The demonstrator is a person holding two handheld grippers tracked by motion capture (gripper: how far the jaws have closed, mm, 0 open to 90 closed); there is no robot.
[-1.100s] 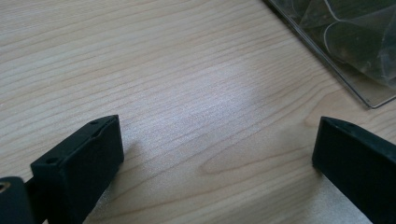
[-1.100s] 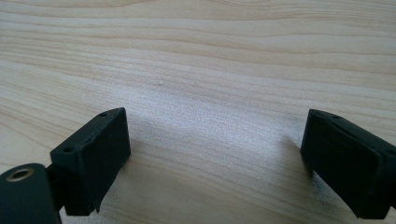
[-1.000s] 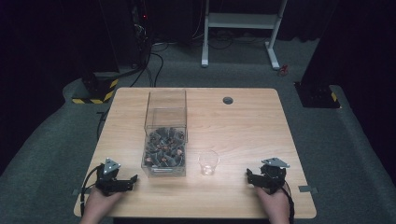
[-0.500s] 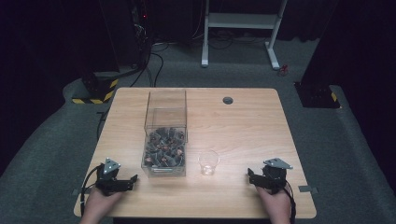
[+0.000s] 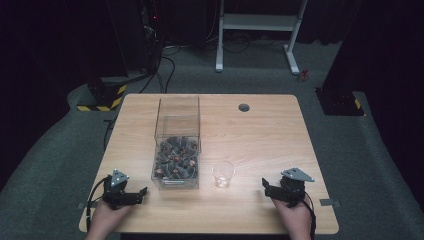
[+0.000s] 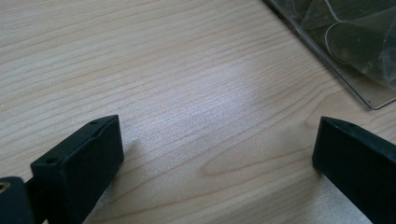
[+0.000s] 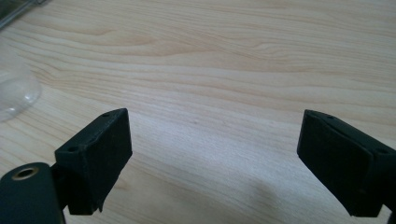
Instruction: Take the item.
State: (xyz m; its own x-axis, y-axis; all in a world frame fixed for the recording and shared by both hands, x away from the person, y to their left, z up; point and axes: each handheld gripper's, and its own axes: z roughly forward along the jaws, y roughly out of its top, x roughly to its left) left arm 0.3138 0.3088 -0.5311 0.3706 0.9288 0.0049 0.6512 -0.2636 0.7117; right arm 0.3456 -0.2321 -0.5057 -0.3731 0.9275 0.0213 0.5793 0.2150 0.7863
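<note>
i've got the left gripper (image 5: 142, 192) resting low at the near-left corner of the light wooden surface (image 5: 265, 135), its fingers (image 6: 79, 163) spread wide w/ nothing between them, just bare wood grain. it points toward the tall clear plastic box (image 5: 176, 150), which stands just beside it, not touching; the box's near corner shows at the top right of the left gripper view (image 6: 345, 42). the box is approx half full of dark grey and brown small pieces (image 5: 175, 159); can't tell what they are.

right gripper (image 5: 265, 186) sits near the front-right edge of the surface, fingers (image 7: 93, 158) also wide apart and empty. it points left toward the small clear plastic cup (image 5: 223, 174), which stands upright btwn the box and the right gripper, near the box, apart from both. the cup's blurred edge shows at the left of the right gripper view (image 7: 14, 93).

a small dark round grommet (image 5: 244, 107) sits at the far side of the surface, well apart from everything.
</note>
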